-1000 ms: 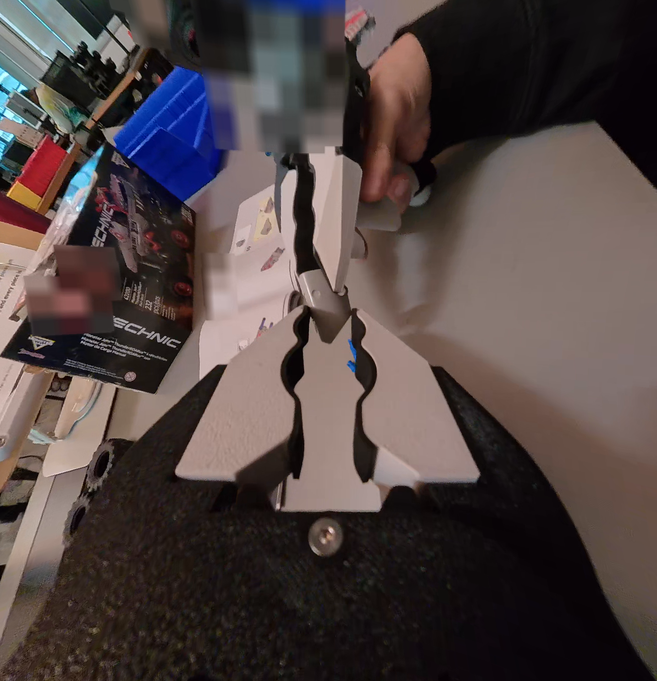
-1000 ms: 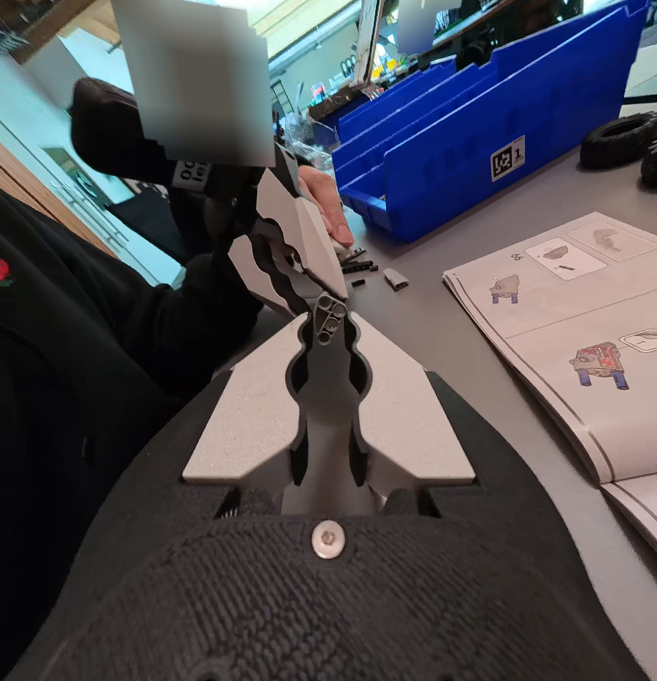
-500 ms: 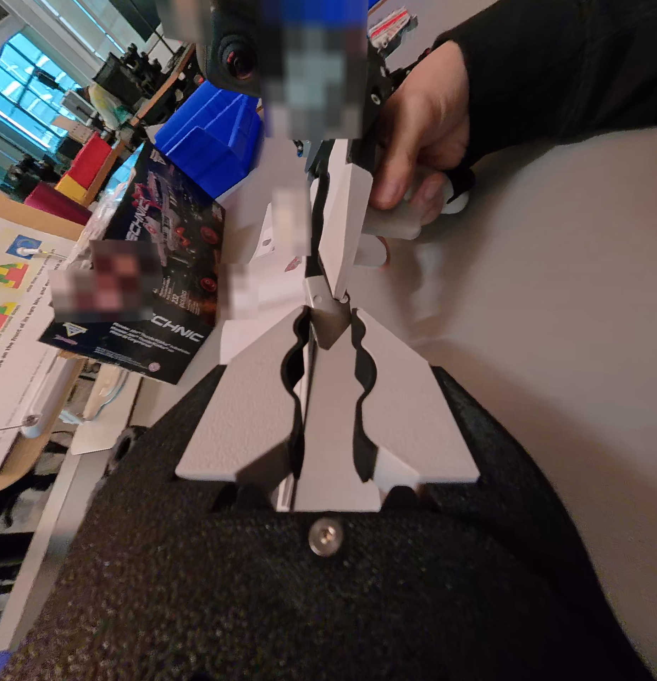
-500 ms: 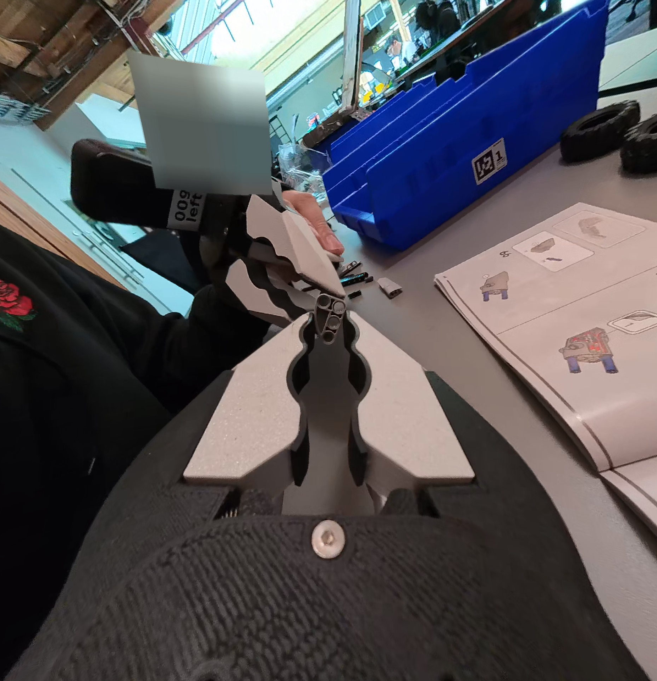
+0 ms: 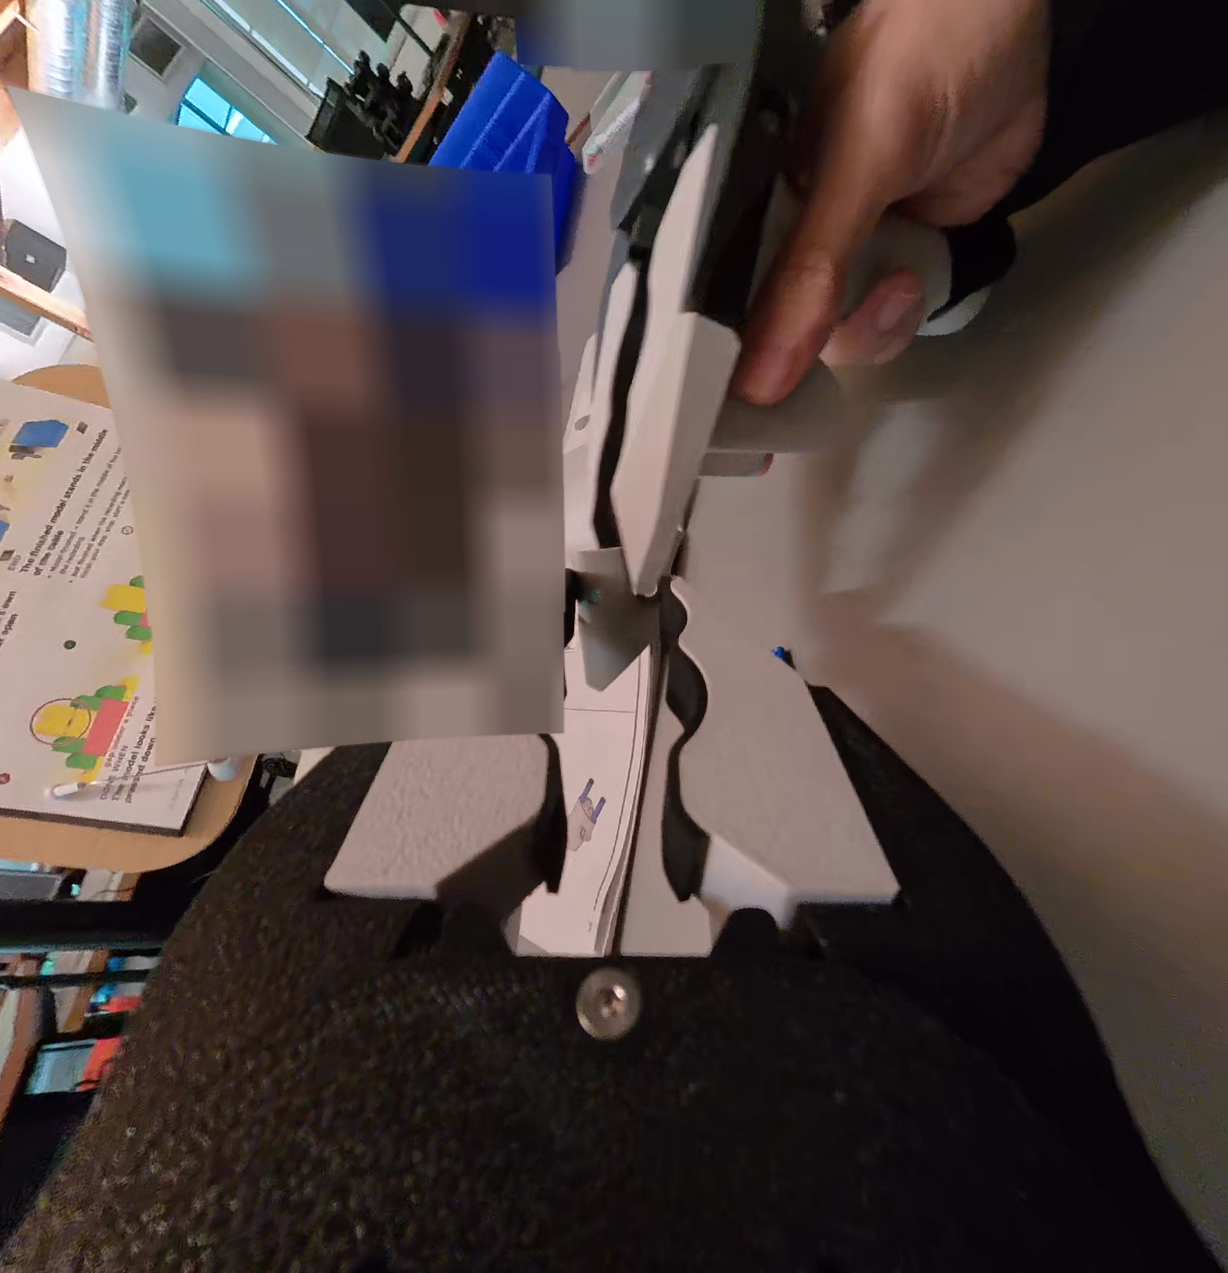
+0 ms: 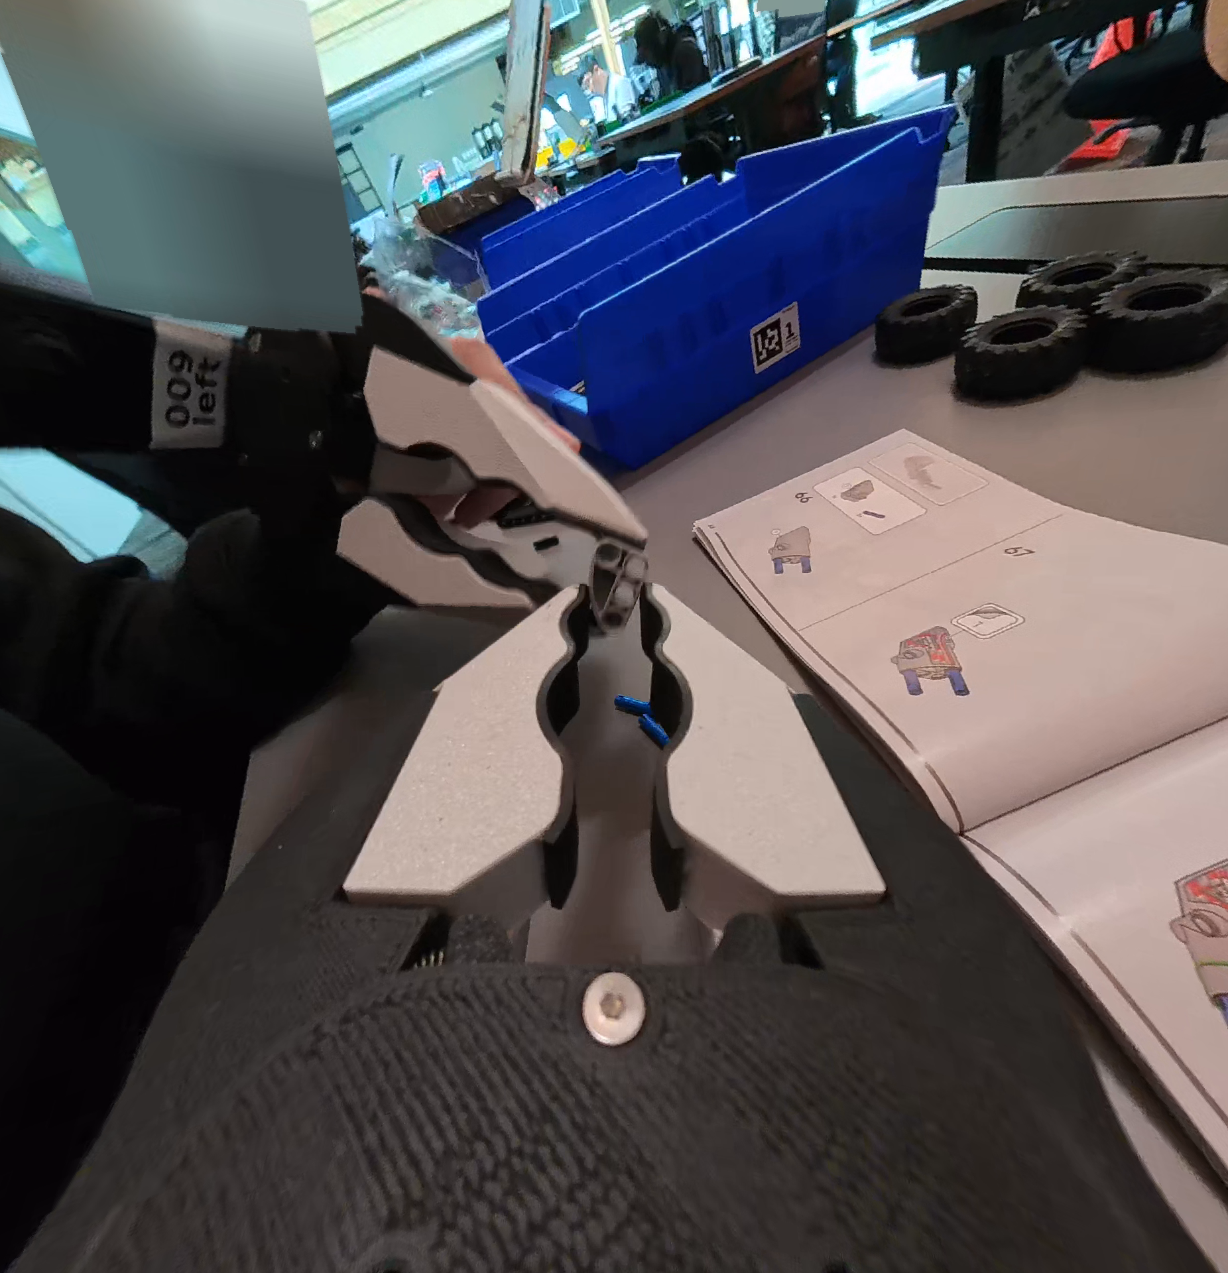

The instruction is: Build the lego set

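A small grey lego piece (image 6: 615, 585) with round holes sits between the tips of my right gripper (image 6: 612, 601), which is shut on it. My left gripper (image 6: 597, 565) comes in from the left, tilted down, and its tips close on the same piece. In the left wrist view the piece (image 5: 608, 620) sits at my left gripper (image 5: 618, 587), whose left finger is partly hidden by a blurred patch. The right gripper (image 5: 642, 585) reaches down from above, held by a hand (image 5: 907, 172). Two blue pins (image 6: 640, 716) lie on the table under the right gripper's fingers.
An open instruction booklet (image 6: 1011, 620) lies on the grey table to the right. A blue bin (image 6: 701, 296) stands behind it, with several black tyres (image 6: 1024, 344) at the back right. A printed sheet with coloured pictures (image 5: 60, 620) lies at the left in the left wrist view. The grippers are tip to tip, or close to it.
Both grippers have stayed joined at the grey piece while swinging together. The left gripper now points more downward in the right wrist view. The blue pins and more tyres have come into view.
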`<state>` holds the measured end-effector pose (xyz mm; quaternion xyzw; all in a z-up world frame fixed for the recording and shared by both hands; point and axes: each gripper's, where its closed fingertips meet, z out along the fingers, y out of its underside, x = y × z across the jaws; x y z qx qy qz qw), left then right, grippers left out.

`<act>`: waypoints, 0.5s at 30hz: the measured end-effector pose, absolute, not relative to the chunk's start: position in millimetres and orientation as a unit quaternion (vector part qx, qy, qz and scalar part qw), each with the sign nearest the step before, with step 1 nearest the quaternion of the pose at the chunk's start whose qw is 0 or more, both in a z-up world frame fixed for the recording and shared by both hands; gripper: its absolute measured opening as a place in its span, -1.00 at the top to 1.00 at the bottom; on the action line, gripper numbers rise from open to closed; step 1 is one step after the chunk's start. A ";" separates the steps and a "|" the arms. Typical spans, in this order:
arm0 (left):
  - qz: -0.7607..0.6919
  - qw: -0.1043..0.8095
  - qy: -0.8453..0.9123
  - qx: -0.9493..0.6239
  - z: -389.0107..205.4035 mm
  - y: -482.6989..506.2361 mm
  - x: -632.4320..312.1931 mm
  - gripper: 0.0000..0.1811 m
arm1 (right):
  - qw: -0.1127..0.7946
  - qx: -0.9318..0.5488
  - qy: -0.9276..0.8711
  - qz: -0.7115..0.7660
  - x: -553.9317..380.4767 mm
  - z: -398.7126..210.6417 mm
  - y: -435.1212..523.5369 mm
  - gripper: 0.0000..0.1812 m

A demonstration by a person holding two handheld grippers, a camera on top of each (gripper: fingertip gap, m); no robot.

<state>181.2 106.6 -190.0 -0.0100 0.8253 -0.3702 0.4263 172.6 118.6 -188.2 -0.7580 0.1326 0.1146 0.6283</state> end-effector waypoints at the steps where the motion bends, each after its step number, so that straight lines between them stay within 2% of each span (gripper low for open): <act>1: -0.382 0.422 0.822 -0.014 -188.1 108.2 180.9 0.77 | 0.630 -0.759 0.120 0.111 171.0 -186.7 116.9 0.87; 3: -0.404 0.427 0.809 -0.025 -181.7 116.1 183.2 0.77 | 0.632 -0.764 0.090 0.091 169.6 -183.5 110.1 0.74; 7: -0.440 0.417 0.794 -0.044 -174.0 133.7 182.2 0.77 | 0.573 -0.818 0.052 -0.005 183.0 -207.0 97.5 0.70; 9: -0.439 0.413 0.796 -0.059 -175.0 141.6 184.2 0.77 | 0.542 -0.840 0.018 -0.018 174.9 -219.2 101.1 0.77; 15: -0.386 0.407 0.824 -0.076 -195.4 153.1 191.9 0.77 | 0.471 -0.879 -0.048 -0.046 165.3 -247.7 109.1 0.80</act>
